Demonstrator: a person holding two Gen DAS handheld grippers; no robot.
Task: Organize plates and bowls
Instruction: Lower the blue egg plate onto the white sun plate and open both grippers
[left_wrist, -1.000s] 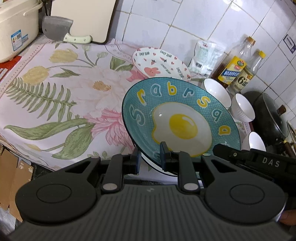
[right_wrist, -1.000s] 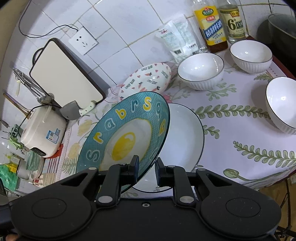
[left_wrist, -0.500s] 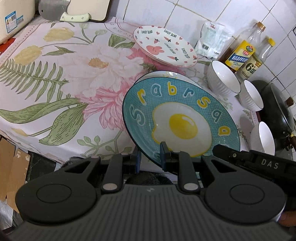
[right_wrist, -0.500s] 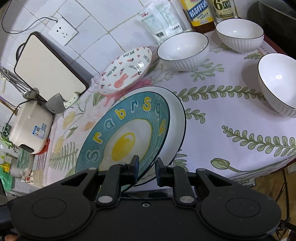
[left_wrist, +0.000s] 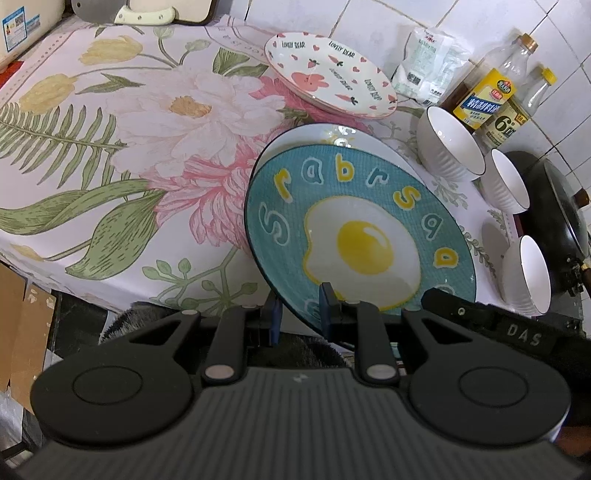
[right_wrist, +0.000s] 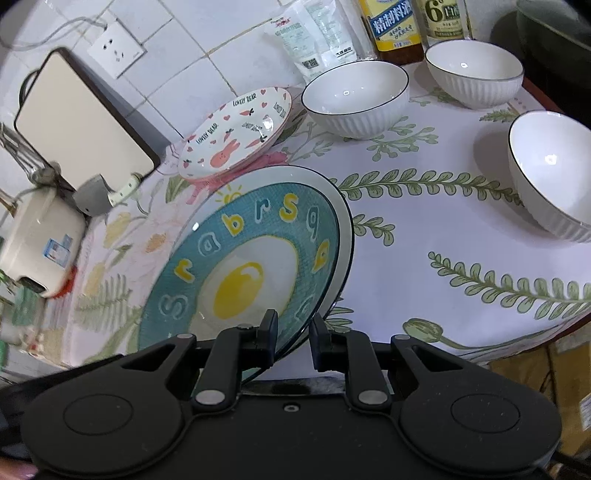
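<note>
Two grippers are seen clamped on one teal egg plate. From the left wrist view, the left gripper (left_wrist: 298, 312) has its jaws clenched on the near rim of the teal egg plate (left_wrist: 360, 236), which is held tilted just above a white plate (left_wrist: 325, 134) lying on the tabletop (left_wrist: 129, 155); only a crescent of the white plate shows at 12 o'clock of the teal one. A bunny plate (left_wrist: 330, 74) rests near the wall at 12 o'clock, and three white bowls (left_wrist: 448, 149) are lined up at 2 to 3 o'clock, beside two bottles (left_wrist: 487, 92) and a black wok (left_wrist: 554, 214).

From the right wrist view, the right gripper (right_wrist: 293, 338) is shown with its jaws grasping the same plate's near edge, the white plate's rim (right_wrist: 345, 218) peeking out at 2 o'clock. A cutting board (right_wrist: 77, 122) and a cleaver (right_wrist: 99, 192) are seen at 10 o'clock, by a rice cooker (right_wrist: 40, 243).
</note>
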